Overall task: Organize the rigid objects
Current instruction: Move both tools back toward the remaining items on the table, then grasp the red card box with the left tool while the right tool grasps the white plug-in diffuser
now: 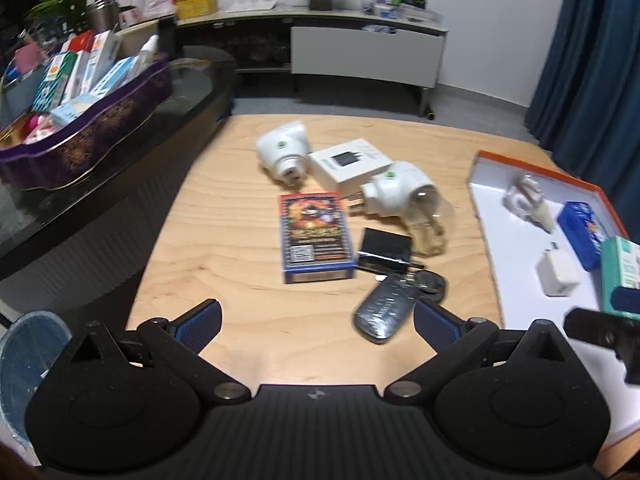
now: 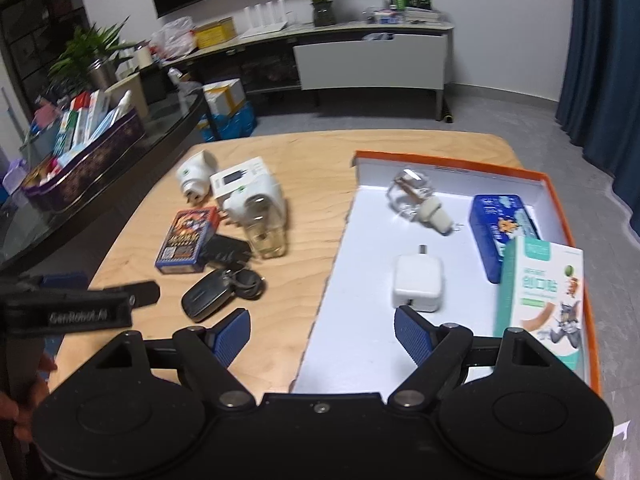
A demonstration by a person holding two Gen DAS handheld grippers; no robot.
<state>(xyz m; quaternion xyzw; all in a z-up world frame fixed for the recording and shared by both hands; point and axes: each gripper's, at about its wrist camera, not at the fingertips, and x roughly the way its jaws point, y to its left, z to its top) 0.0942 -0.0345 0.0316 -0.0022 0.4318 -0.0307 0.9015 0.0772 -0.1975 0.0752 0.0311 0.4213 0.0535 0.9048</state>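
An orange-rimmed white tray [image 2: 360,320] lies on the right of the wooden table; it holds a white charger [image 2: 418,282], a blue tin [image 2: 502,232], a clear bottle with a white cap [image 2: 416,198] and a green-and-white box [image 2: 540,300]. Left of the tray lie a card box [image 1: 316,238], a black adapter [image 1: 384,250], a key fob with keys [image 1: 384,310], two white plug-in devices [image 1: 284,150] [image 1: 394,190] and a white carton [image 1: 350,164]. My left gripper [image 1: 318,320] is open, hovering just before the key fob. My right gripper [image 2: 322,330] is open over the tray's near left edge, empty.
A purple tin [image 1: 92,136] full of boxes sits on a dark glass table [image 1: 120,192] at the left. A blue bin [image 1: 24,364] stands at the lower left. A low cabinet [image 1: 368,54] and plants line the far wall; a blue curtain [image 1: 592,60] hangs right.
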